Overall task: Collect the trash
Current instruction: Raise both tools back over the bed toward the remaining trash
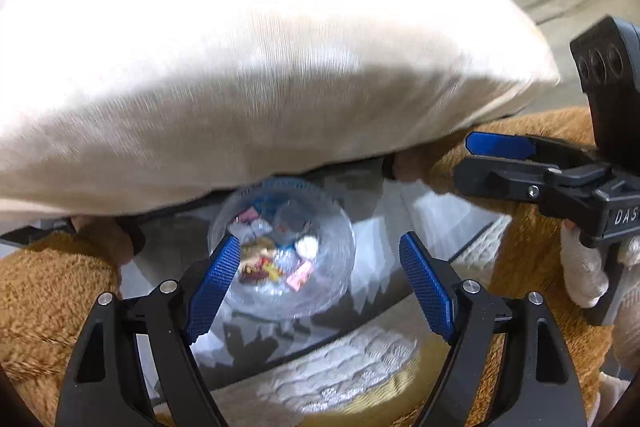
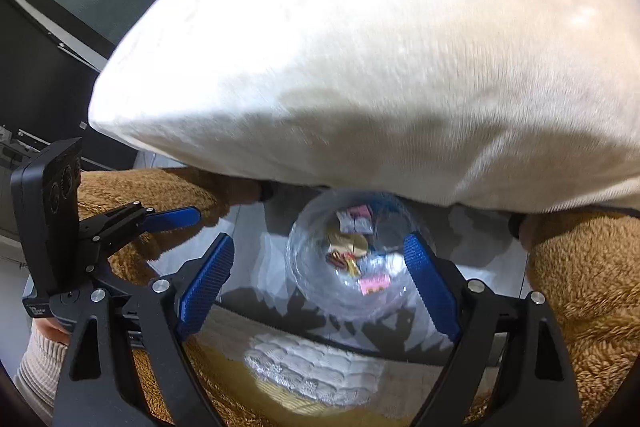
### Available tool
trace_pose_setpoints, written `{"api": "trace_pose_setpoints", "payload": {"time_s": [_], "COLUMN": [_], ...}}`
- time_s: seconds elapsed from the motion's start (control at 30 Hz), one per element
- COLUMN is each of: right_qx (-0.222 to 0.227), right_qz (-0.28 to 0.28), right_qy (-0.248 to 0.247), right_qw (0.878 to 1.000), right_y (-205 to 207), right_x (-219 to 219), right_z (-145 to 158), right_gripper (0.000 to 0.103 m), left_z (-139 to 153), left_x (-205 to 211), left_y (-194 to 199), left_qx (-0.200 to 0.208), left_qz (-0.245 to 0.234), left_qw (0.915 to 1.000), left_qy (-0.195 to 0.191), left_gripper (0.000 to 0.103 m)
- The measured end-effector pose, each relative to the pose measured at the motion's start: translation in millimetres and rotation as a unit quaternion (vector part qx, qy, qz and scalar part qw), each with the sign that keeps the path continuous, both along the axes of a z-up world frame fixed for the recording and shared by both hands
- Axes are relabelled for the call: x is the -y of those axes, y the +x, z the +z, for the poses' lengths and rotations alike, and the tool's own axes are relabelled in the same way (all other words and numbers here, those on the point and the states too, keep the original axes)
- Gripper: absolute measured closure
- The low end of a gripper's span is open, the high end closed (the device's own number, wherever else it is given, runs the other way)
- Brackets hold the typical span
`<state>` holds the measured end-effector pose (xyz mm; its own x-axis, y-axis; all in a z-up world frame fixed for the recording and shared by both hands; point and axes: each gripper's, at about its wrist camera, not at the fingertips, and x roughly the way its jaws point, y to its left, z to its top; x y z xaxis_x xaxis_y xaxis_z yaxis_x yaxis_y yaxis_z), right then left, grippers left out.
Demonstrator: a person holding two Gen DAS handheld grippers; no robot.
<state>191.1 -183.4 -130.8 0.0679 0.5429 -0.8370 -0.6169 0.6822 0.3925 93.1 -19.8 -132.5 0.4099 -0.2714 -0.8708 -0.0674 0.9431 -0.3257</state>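
A clear glass bowl (image 1: 340, 227) (image 2: 304, 247) stands on a glass-topped table (image 1: 432, 211) (image 2: 256, 251). Several crumpled wrappers lie in it, among them a pink one (image 1: 299, 275) (image 2: 374, 283) and a red and yellow one (image 1: 262, 269) (image 2: 346, 261). My left gripper (image 1: 320, 285) hangs above the bowl, open, with nothing between its blue pads. My right gripper (image 2: 318, 285) is likewise open and empty over the bowl. Each gripper also shows in the other's view: the right gripper (image 1: 480, 163) at the right edge, the left gripper (image 2: 188, 227) at the left.
A big white cushion-like mass (image 1: 260, 47) (image 2: 380, 67) overhangs the far side of the bowl. Brown fluffy fabric (image 1: 48, 287) (image 2: 580, 287) flanks the table on both sides. A white patterned rug (image 1: 340, 367) (image 2: 312, 367) shows through the glass. A cream knitted sleeve (image 1: 580, 267) (image 2: 40, 359) holds each gripper.
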Motion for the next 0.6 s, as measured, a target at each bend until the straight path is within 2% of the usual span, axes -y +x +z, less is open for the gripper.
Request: {"api": "trace_pose_setpoints", "payload": {"time_s": [0.17,0.33,0.6], "right_qx": [0.072,0.126,0.172], "right_qz": [-0.012,-0.025,-0.032], "right_qy": [0.049,0.076,0.093], "right_qw": [0.996,0.989,0.98], "right_y": [2.5,16.1,58.7], "right_x": [11.6,16.9,5.7], "right_z": [32.7,59.6,88.2], "right_gripper": [0.017,0.017,0.017], "left_z": [32.1,63.2,111.2], "left_x": [-12.1,-32.3,-58.0], "left_y": [1.1,10.7,46.7], "left_qx": [0.069,0.123,0.208], "left_qz": [0.013,0.027,0.023], "left_qw": [0.9975,0.9919,0.9765], "left_qy": [-0.003,0.01,0.049], "left_gripper": [0.023,0.023,0.023]}}
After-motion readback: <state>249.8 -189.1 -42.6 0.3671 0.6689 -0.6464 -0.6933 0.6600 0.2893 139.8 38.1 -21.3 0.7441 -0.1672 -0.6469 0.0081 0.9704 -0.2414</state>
